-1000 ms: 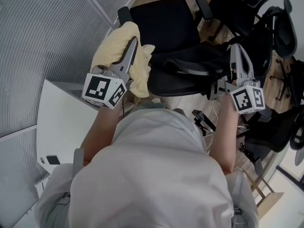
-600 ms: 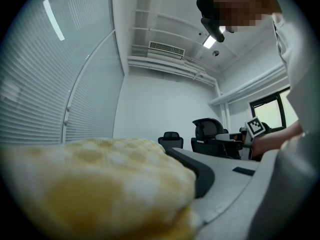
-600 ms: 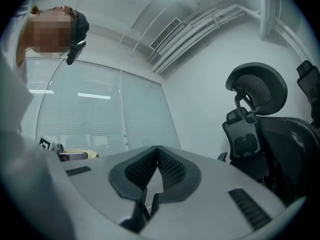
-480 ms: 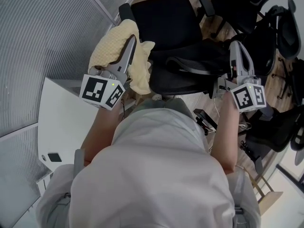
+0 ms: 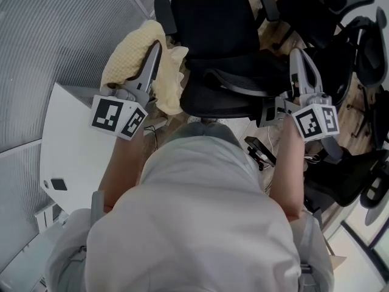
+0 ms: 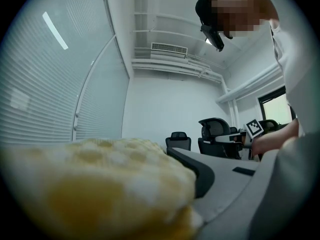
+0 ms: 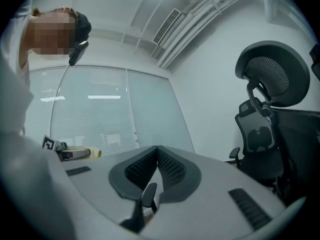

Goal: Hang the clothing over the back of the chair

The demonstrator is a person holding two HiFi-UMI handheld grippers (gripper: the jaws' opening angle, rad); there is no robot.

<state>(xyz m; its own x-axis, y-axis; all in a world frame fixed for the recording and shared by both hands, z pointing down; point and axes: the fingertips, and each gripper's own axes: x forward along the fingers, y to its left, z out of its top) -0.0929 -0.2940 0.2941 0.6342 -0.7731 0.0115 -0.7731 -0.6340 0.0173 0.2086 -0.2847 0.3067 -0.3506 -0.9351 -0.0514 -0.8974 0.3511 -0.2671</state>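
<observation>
A yellow, waffle-textured piece of clothing (image 5: 124,62) hangs bunched from my left gripper (image 5: 155,46), which is shut on it, just left of the black office chair (image 5: 213,17). In the left gripper view the clothing (image 6: 95,184) covers the left jaw, and only the right jaw's dark pad shows. The chair's back (image 5: 222,99) faces me, between the two grippers. My right gripper (image 5: 296,55) is held level at the chair's right side. In its own view the right gripper (image 7: 157,149) has its pads meeting at the tips with nothing between them.
A white desk (image 5: 67,157) and a wall of blinds (image 5: 48,41) lie to the left. Several more black office chairs (image 5: 358,41) crowd the right side, one with a mesh headrest (image 7: 272,74). Cables and a small device (image 5: 258,154) lie on the floor by the chair's base.
The head view has shifted slightly, so everything sits a little higher and further left. Both grippers stay about where they were beside the chair, and the left still holds the yellow clothing.
</observation>
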